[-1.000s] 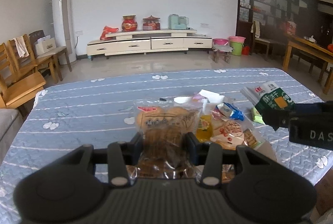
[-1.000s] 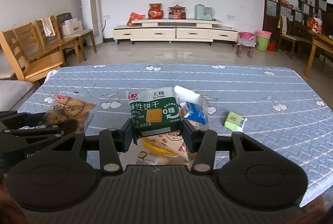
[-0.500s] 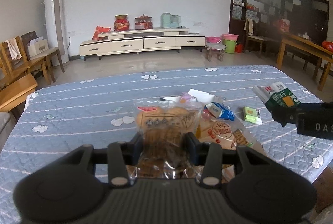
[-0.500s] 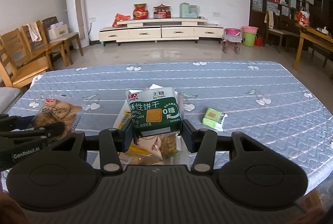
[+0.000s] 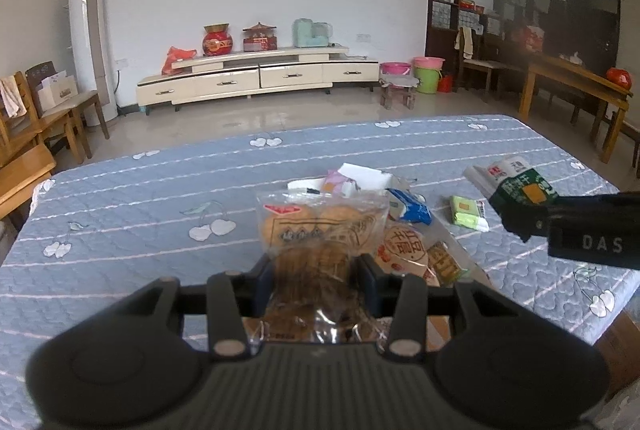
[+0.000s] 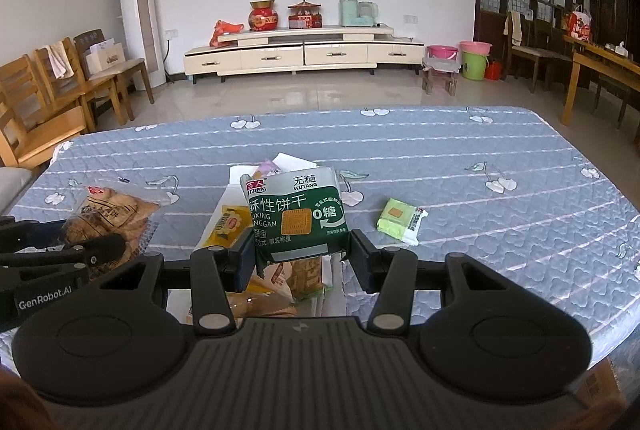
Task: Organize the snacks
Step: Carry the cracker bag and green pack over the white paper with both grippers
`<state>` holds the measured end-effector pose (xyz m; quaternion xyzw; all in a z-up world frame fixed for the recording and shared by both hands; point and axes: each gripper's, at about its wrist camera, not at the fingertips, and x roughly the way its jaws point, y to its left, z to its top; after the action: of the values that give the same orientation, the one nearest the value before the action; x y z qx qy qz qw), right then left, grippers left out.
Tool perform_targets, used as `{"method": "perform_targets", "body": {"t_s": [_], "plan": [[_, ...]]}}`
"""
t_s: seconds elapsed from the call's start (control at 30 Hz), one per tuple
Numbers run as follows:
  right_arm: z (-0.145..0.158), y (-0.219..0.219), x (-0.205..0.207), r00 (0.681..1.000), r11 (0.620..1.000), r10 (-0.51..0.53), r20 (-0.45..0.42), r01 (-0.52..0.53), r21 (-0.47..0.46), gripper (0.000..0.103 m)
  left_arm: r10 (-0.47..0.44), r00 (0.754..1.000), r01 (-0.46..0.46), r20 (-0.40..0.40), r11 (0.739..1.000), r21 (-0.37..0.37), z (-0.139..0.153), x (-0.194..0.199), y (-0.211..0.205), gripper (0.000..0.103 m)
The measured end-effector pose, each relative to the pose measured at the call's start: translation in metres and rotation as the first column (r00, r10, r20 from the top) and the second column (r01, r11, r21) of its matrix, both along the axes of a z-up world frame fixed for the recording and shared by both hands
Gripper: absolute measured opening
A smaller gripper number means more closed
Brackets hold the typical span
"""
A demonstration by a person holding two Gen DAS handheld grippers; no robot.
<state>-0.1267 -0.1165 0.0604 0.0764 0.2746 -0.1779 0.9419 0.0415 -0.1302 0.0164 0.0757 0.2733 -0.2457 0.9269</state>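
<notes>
While both packets hang above the blue quilted bench (image 6: 460, 166), its far half and right side lie bare up to the rounded edge, with only a light-green wafer packet (image 6: 401, 220) lying apart to the right. Left gripper (image 5: 316, 276) fingers clamp a clear bag of round biscuits (image 5: 320, 230); right gripper (image 6: 300, 256) fingers clamp a green sugar-free biscuit pack (image 6: 296, 216). Beneath them, a shallow cardboard box (image 5: 452, 242) holds mixed snack sachets (image 5: 404, 246).
</notes>
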Motion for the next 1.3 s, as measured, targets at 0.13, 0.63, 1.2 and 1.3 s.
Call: {"method": "perform_targets", "body": {"t_s": [0.13, 0.63, 1.2, 1.3], "plan": [[-0.002, 0.002, 0.006, 1.000, 1.000, 0.001, -0.010, -0.001, 0.003, 0.061, -0.015, 1.000, 0.015, -0.009, 1.000, 0.005, -0.003, -0.002, -0.006, 0.043], [-0.022, 0.019, 0.013, 0.996, 0.999, 0.047, -0.075, -0.045, 0.029, 0.061, 0.023, 0.999, -0.022, -0.036, 1.000, 0.017, -0.013, 0.004, 0.001, 0.043], [-0.030, 0.013, 0.002, 0.996, 0.996, 0.070, -0.047, -0.068, 0.053, 0.088, 0.022, 0.999, -0.022, -0.038, 1.000, 0.008, -0.010, 0.009, -0.001, 0.043], [-0.020, 0.007, -0.008, 1.000, 1.000, -0.002, -0.017, 0.002, 0.011, 0.088, -0.008, 0.999, 0.008, -0.042, 1.000, 0.002, -0.009, 0.008, -0.011, 0.043]]}}
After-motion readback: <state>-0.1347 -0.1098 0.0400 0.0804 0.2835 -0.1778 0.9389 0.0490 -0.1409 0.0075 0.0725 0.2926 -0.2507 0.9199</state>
